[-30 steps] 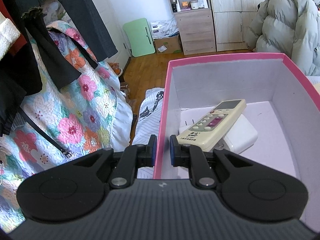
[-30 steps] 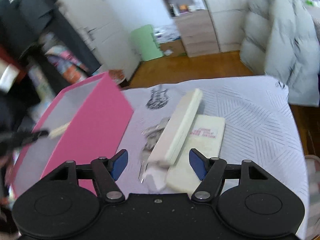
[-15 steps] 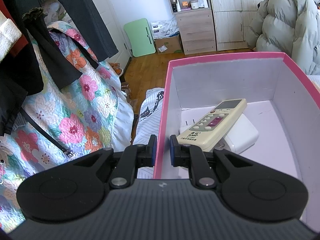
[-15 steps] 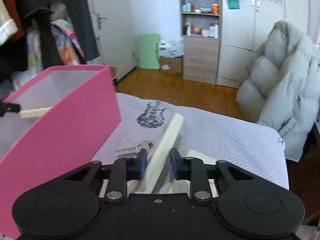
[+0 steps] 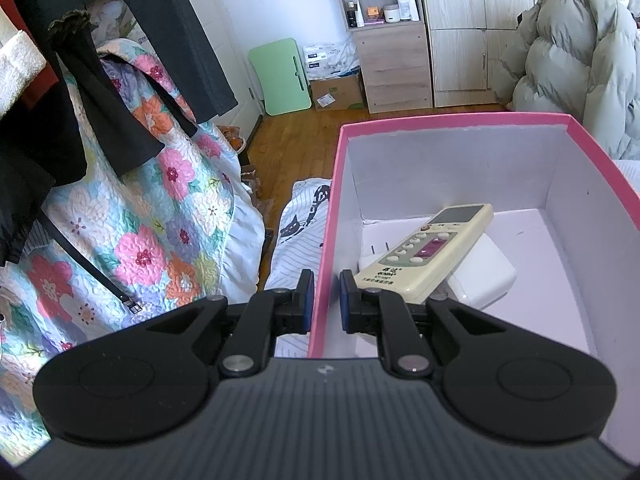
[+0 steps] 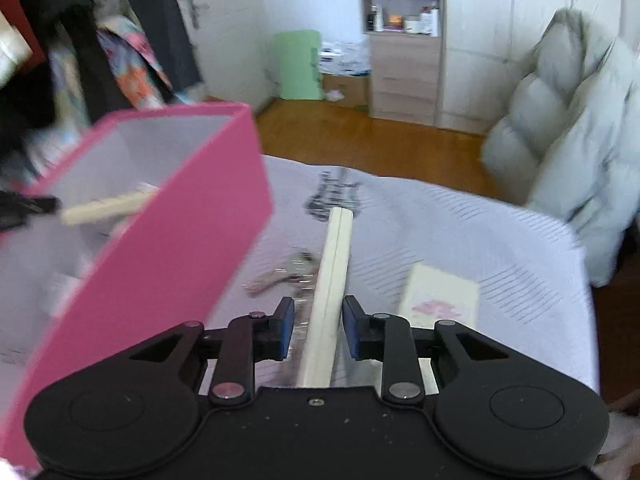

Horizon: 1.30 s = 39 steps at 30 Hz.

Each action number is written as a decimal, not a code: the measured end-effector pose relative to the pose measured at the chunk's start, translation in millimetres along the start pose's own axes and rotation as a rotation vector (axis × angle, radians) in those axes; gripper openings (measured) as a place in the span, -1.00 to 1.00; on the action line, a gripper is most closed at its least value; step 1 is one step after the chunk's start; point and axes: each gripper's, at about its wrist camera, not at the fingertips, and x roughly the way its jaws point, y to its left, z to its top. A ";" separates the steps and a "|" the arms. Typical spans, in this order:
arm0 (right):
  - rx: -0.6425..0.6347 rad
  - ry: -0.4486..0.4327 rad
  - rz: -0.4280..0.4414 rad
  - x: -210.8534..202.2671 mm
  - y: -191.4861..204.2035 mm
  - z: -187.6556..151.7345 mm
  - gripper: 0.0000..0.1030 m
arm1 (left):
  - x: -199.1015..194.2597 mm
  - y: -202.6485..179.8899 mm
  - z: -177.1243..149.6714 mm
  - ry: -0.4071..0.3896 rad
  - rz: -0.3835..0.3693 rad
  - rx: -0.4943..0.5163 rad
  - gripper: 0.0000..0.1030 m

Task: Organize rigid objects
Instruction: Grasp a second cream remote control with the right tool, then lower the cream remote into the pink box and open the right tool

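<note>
1. Two grippers work: the left gripper (image 5: 323, 300) pinches the near wall of the pink box (image 5: 460, 120), steadying it.
2. The right gripper (image 6: 318, 326) has just eased slightly wider around a cream remote (image 6: 334, 272); whether the pads press is unclear.
3. Next likely calls for carrying it left into the box, beside the remote (image 5: 428, 252) there.
4. A striped bedsheet (image 6: 480, 232) covers the surface; wooden floor beyond.

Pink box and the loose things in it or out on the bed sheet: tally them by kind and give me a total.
Pink box: 1
Remote control: 1
White charger: 1
Cream slab: 1
Bunch of keys: 1
Cream packet: 1
Total: 6
</note>
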 end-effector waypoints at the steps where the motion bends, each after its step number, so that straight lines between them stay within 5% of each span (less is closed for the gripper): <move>1: -0.012 -0.007 -0.016 4.3 1.8 0.9 -0.36 | -0.3 0.1 0.0 0.000 -0.001 -0.002 -0.76; 4: 0.016 -0.034 0.024 10.8 -4.6 1.4 -0.60 | -0.6 0.0 0.3 -0.004 0.001 -0.001 -0.76; 14: -0.149 -0.249 -0.011 -60.3 31.6 -0.1 -0.61 | -1.4 -0.4 -0.2 -0.012 -0.005 -0.008 -0.76; 18: -0.212 -0.318 0.074 -93.2 54.6 14.9 -0.61 | -1.6 -1.0 0.0 -0.014 -0.007 -0.011 -0.76; 24: -0.320 -0.213 0.269 -86.3 104.7 41.1 -0.61 | -0.5 -0.4 1.1 -0.012 -0.008 -0.013 -0.76; 32: -0.717 -0.160 0.191 -24.8 178.3 43.6 -0.63 | -2.6 1.6 0.1 -0.031 -0.016 -0.036 -0.76; 39: -0.828 -0.129 0.118 5.5 195.3 50.6 -0.61 | -2.4 1.2 -1.2 -0.037 -0.032 -0.034 -0.76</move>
